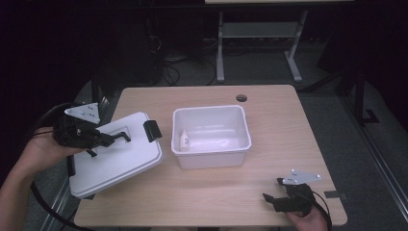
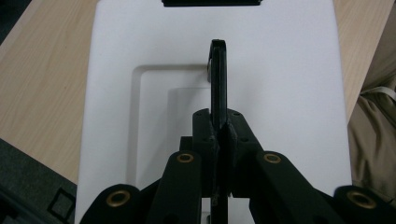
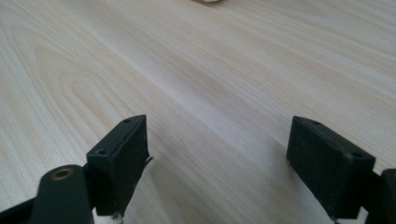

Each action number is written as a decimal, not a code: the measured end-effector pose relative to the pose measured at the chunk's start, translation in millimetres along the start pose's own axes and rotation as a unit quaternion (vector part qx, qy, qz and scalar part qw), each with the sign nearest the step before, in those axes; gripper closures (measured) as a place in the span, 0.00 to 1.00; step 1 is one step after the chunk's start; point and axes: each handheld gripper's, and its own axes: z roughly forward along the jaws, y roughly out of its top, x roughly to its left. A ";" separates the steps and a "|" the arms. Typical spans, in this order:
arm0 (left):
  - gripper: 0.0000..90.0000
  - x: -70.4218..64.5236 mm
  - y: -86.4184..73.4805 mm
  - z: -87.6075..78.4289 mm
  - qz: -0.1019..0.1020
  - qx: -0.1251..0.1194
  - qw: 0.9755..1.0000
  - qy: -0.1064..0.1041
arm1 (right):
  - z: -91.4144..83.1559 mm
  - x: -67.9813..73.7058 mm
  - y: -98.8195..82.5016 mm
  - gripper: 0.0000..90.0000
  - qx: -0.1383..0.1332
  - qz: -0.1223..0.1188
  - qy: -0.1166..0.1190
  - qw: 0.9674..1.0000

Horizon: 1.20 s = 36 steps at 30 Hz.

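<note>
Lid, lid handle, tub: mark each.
lid (image 1: 126, 161), high view, bare white top
handle (image 2: 218, 74), left gripper view, black bar ahead of the closed claw
tub (image 1: 210, 111), high view, far rim

High view overhead; gripper views close, sharing table (image 1: 288, 144).

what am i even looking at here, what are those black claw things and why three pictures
A person sits at a wooden table holding a hand-held two-jaw gripper in each hand. The high view looks down from above; the other two come from small cameras riding on each gripper, looking along its jaws. The left gripper is shut on the black handle of a white box lid, holding the lid tilted beside the open white box. A small pale object lies inside the box. The right gripper rests near the table's front edge, jaws open, holding nothing.
</note>
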 end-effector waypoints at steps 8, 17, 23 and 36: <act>0.94 0.3 2.8 -5.2 0.001 -0.008 1.000 -0.002 | 0.7 0.0 0.3 0.22 0.001 0.002 0.001 1.000; 0.94 -0.8 6.1 -5.7 -0.003 -0.012 1.000 -0.005 | 1.8 -0.4 0.7 0.22 0.003 0.000 0.003 1.000; 0.94 -4.4 9.8 -8.0 0.002 -0.017 1.000 -0.005 | 0.8 1.5 0.5 0.22 0.001 -0.003 0.003 1.000; 0.94 -4.9 28.4 -7.4 0.016 -0.024 0.999 -0.013 | 1.1 0.9 0.1 0.22 0.003 0.000 0.002 1.000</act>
